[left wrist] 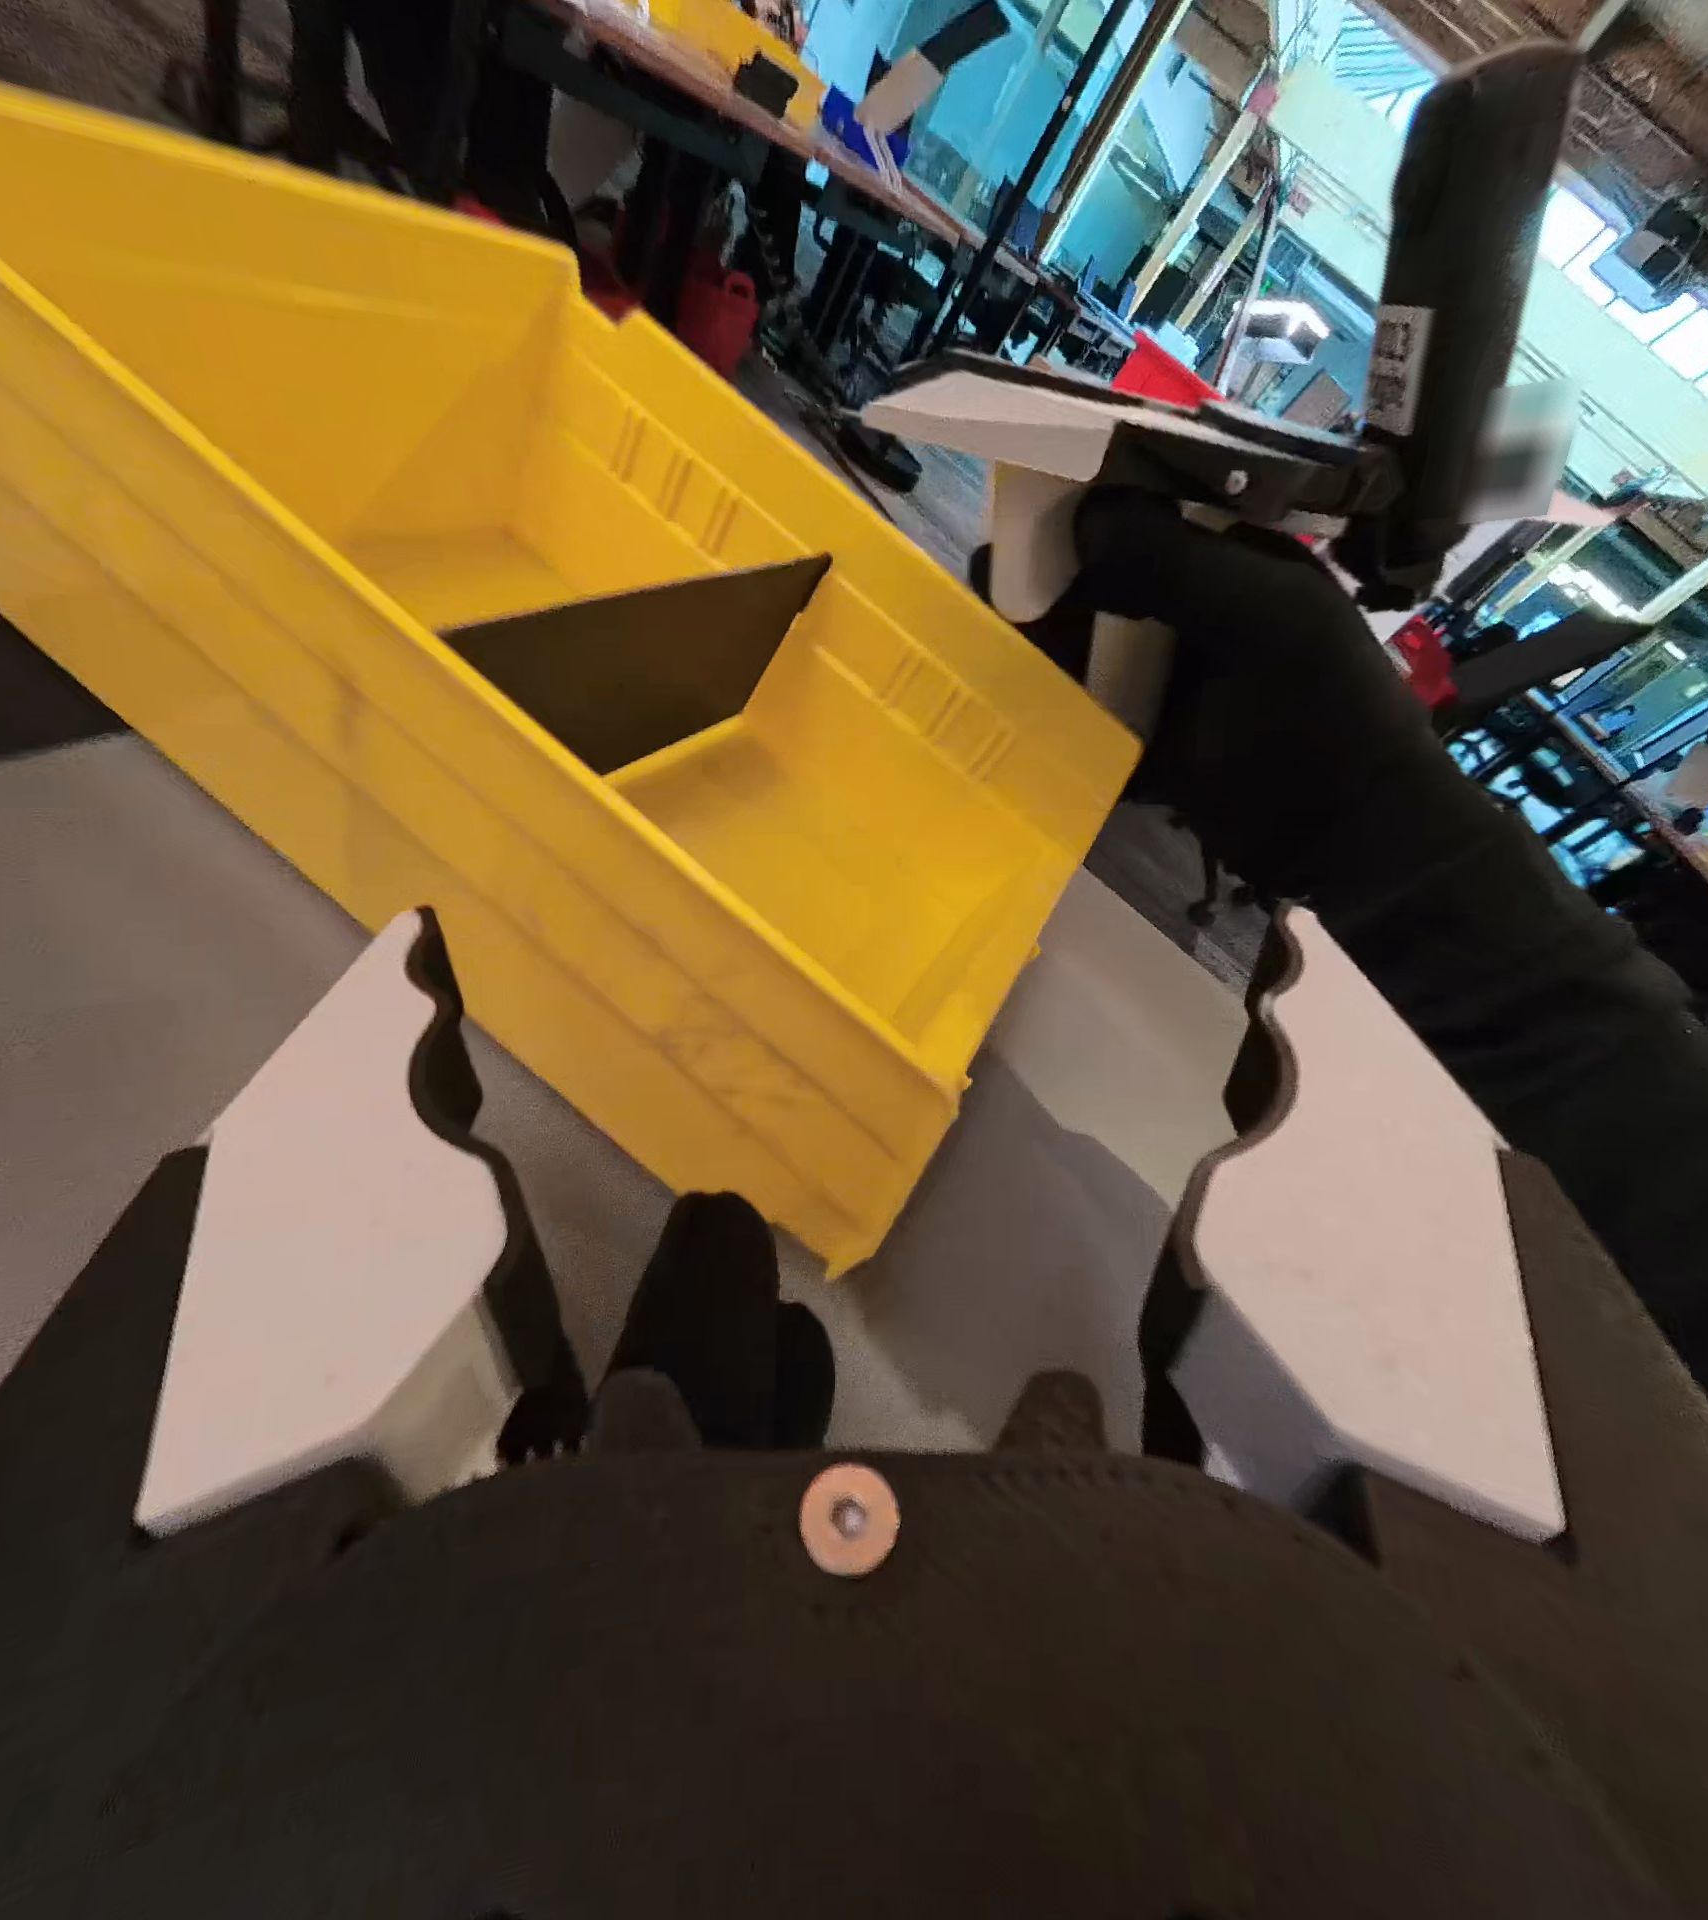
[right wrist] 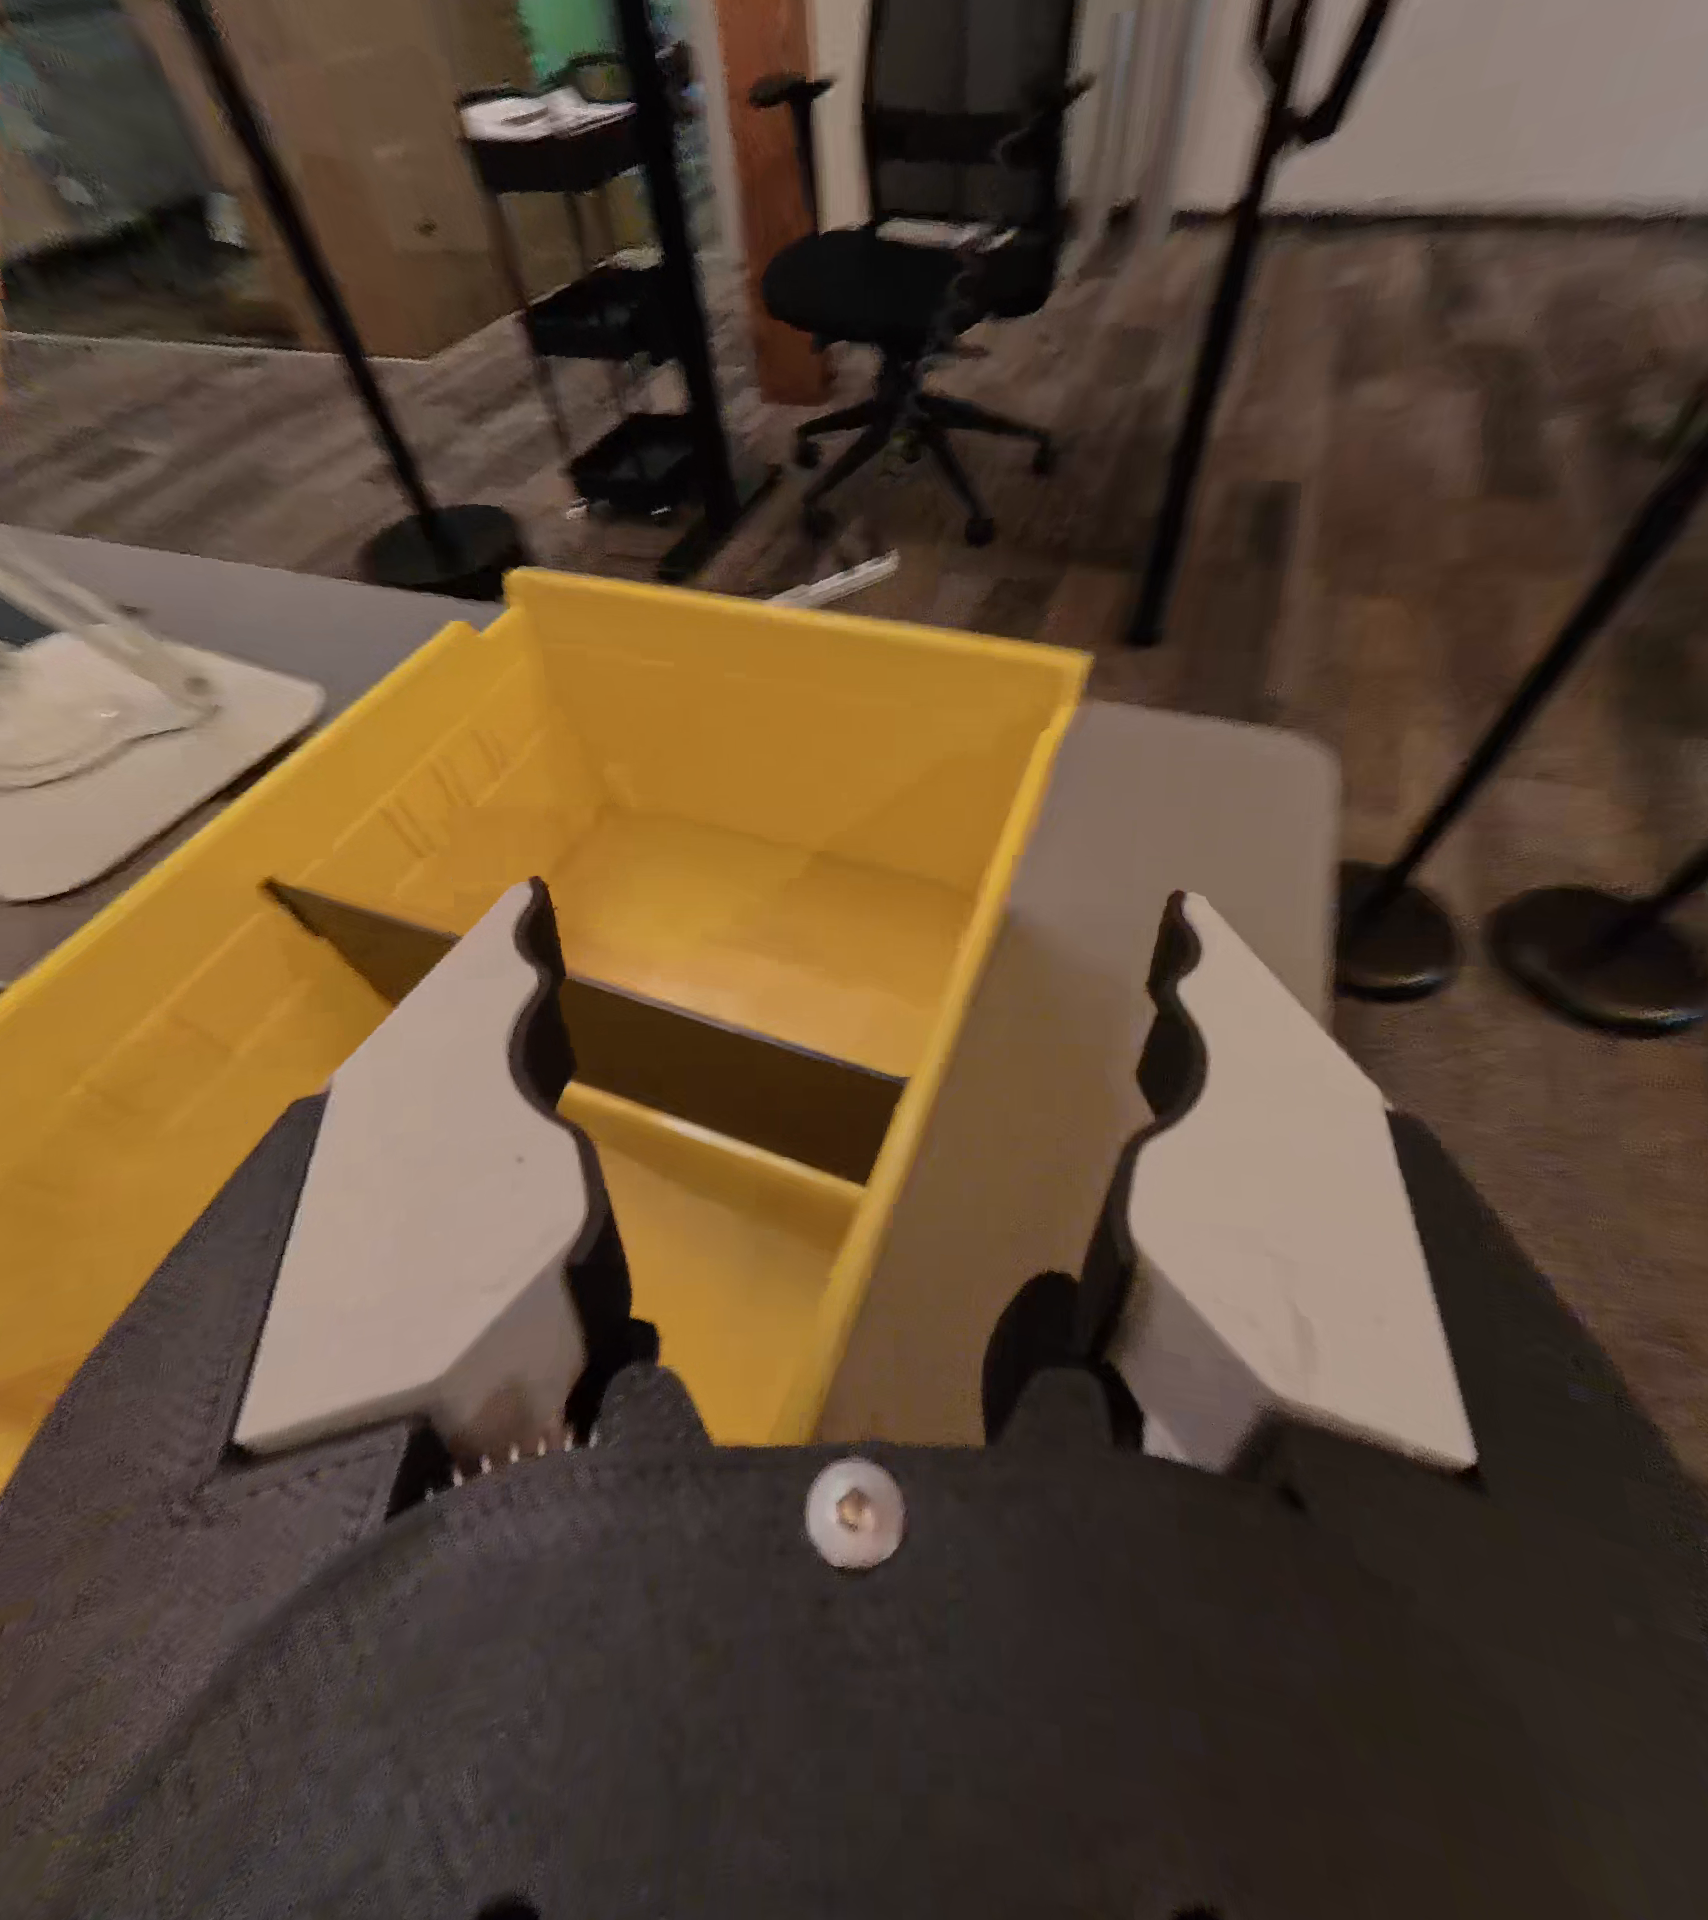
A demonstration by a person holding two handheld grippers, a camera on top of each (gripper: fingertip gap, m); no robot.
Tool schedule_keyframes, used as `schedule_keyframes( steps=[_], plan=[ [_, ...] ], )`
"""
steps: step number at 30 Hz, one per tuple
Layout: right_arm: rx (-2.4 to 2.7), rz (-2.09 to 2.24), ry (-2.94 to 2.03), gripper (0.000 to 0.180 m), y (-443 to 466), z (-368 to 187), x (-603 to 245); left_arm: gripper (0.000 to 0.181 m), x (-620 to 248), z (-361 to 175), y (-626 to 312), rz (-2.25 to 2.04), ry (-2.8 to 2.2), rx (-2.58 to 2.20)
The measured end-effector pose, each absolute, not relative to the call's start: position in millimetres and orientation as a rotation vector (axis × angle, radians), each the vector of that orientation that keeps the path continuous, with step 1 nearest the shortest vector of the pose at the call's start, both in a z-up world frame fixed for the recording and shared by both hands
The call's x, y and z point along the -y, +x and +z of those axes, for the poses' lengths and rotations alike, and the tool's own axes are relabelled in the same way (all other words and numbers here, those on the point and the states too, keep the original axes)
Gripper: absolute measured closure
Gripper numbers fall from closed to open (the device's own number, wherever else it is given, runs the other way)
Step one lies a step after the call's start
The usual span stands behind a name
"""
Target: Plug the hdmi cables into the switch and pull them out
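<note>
No HDMI cable or switch shows in either view. My left gripper (left wrist: 850, 935) is open and empty, held over the grey table just in front of a yellow bin (left wrist: 237, 436). My right gripper (right wrist: 855, 904) is open and empty, hovering above the same yellow bin (right wrist: 798, 665), over its black divider (right wrist: 725, 1070). The bin's compartments look empty. The right gripper also shows in the left wrist view (left wrist: 1016, 436), held by a black-gloved hand (left wrist: 1276, 675) beyond the bin's far corner.
The grey table (right wrist: 1182, 790) ends just beyond the bin. A pale flat stand base (right wrist: 50, 758) lies on it to the left. Black stand poles with round bases (right wrist: 1598, 966) and an office chair (right wrist: 902, 281) stand on the floor beyond.
</note>
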State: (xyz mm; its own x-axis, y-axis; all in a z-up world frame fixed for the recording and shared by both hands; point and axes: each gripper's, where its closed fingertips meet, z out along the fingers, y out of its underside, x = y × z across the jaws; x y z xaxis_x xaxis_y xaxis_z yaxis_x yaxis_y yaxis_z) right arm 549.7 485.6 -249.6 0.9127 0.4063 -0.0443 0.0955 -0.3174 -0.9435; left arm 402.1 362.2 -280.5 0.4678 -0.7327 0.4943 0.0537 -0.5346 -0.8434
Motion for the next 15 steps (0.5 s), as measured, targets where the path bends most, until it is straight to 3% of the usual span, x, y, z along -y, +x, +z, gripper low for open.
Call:
schedule_keyframes(
  steps=[5, 15],
  plan=[
    [0.42, 0.098, -1.691, 0.068, 536, -178, -447, 0.039, -345, -249, 339, -1.079, -1.786, -0.616],
    [0.845, 0.447, -1.514, 0.081, 281, -128, -350, 0.057, -306, -238, 144, -0.604, -1.789, -0.737]
  ],
)
